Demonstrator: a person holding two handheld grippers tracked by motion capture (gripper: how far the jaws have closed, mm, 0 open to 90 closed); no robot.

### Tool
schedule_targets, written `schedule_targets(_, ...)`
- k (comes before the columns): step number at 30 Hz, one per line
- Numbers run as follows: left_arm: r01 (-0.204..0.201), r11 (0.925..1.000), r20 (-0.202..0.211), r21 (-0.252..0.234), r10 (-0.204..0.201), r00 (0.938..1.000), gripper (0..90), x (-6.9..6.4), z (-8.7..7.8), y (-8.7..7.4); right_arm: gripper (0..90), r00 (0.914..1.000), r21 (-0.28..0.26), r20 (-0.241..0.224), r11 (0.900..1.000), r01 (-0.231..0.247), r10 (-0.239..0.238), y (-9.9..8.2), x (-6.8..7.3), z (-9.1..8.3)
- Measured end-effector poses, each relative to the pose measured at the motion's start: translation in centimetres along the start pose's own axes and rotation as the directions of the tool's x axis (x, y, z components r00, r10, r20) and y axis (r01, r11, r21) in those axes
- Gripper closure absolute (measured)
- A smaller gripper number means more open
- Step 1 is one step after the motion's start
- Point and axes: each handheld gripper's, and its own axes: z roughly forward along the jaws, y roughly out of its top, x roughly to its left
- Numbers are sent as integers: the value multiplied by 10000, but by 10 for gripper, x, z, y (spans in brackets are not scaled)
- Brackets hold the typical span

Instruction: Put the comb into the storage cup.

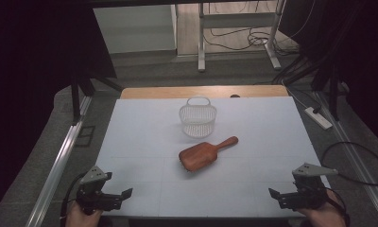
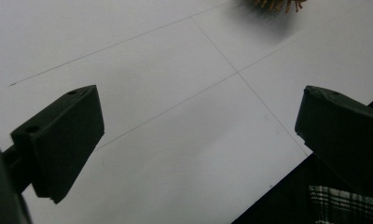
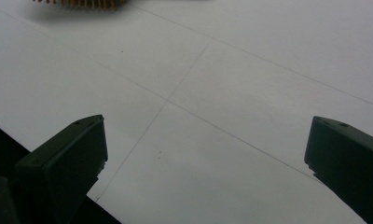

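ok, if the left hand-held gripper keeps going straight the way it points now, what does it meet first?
Likely the brown wooden paddle hairbrush. The left hand-held gripper, jaws open, looks over bare white table toward the brush's bristles at the far edge of its view. Aim is slightly off and depth is unclear, so it could pass close by.

left gripper [image 1: 112,197], right gripper [image 1: 285,195]: 2 black jaws, grey three-cornered plates, black cables.

The left gripper [image 1: 112,197] is sitting at about seven o'clock in the high view, its jaws spread wide and pointing toward three o'clock, with the person's left hand [image 1: 81,216] gripping it from below. The right gripper [image 1: 285,197] is sitting at about five o'clock, jaws likewise gaping and pointing toward nine o'clock, with the right hand [image 1: 325,216] holding it.
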Motion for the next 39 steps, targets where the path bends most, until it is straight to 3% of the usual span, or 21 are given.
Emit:
schedule_targets(4,36,10000,18,-24,-36,10000,22,0,0,0,0,9997,-34,-126,9998,207,-208,2,2,2)
schedule_targets(23,26,10000,63,-57,-25,10000,28,0,0,0,0,9971,-105,-763,9999,30,-38,17,-1,7)
schedule_targets(31,-9,10000,109,-59,9,9999,30,0,0,0,0,9917,-269,-1237,9991,321,-352,26,2,12)
schedule_targets(39,34,10000,142,-52,-33,9999,30,1,1,0,0,9895,-176,-1358,9987,480,-499,33,4,20)
